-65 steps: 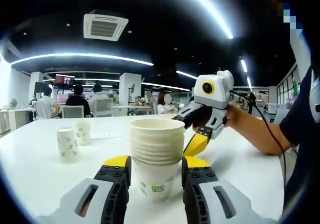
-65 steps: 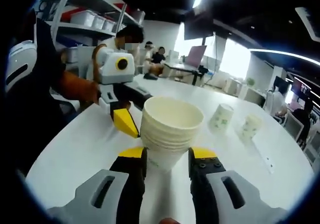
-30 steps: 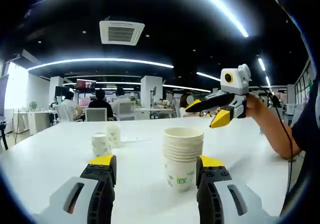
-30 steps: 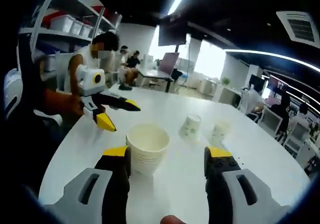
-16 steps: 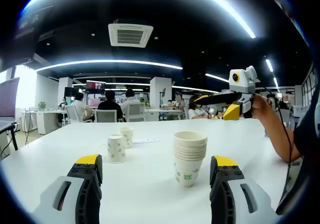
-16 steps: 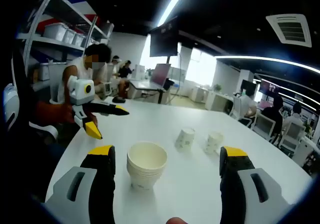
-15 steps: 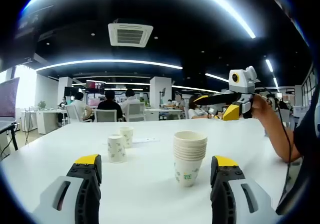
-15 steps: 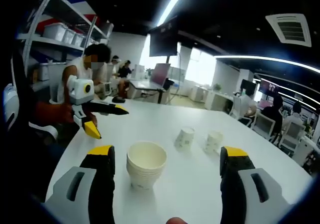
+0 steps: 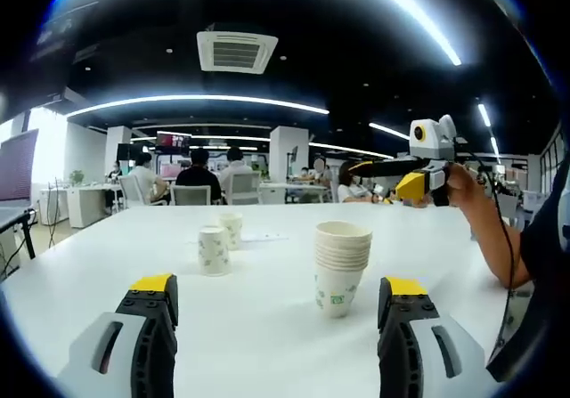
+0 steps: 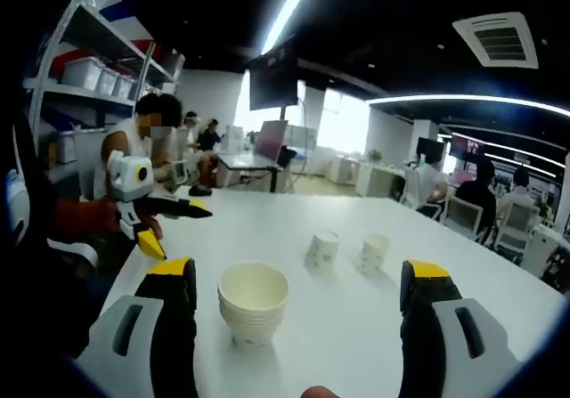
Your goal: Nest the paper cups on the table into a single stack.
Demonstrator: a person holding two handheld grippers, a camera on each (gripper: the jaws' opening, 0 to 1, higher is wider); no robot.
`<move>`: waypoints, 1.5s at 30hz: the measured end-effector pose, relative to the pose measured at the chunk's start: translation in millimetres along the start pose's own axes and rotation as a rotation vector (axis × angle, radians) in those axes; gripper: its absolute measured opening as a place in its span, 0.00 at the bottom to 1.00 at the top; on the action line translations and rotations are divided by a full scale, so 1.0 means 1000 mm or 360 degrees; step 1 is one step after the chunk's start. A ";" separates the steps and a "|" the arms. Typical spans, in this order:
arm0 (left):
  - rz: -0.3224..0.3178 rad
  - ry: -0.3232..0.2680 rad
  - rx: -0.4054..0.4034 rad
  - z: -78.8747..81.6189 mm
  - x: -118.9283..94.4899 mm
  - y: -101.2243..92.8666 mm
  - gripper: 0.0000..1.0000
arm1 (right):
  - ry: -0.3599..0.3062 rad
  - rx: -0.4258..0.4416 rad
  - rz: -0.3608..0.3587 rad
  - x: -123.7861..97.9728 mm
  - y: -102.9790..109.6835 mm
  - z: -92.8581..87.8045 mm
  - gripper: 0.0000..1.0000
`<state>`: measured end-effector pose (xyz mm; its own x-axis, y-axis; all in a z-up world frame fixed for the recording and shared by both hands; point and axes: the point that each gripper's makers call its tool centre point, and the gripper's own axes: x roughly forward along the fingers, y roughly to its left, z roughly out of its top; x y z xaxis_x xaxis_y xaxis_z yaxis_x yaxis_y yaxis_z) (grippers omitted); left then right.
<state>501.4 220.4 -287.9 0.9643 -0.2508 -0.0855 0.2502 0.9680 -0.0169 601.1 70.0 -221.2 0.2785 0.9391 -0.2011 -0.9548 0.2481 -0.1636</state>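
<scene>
Left gripper view, white table (image 9: 267,264), office desks behind, cup stack (image 9: 341,265) upright, both claws spread wide, empty.

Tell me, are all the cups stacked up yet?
Not yet. Several cups already sit nested in one stack on the white table. Both the left gripper and the right gripper are open, holding nothing. Two single cups stand apart from the stack, so those two are left to add.
</scene>
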 end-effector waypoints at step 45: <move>-0.0040 -0.0046 -0.0186 -0.015 -0.036 0.024 0.98 | 0.0193 0.0126 -0.0270 0.008 -0.023 -0.022 0.82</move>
<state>471.0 252.8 -299.8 0.9604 -0.2732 -0.0552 0.2639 0.9551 -0.1346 627.6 67.0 -240.4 0.4417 0.8481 -0.2926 -0.8971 0.4224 -0.1299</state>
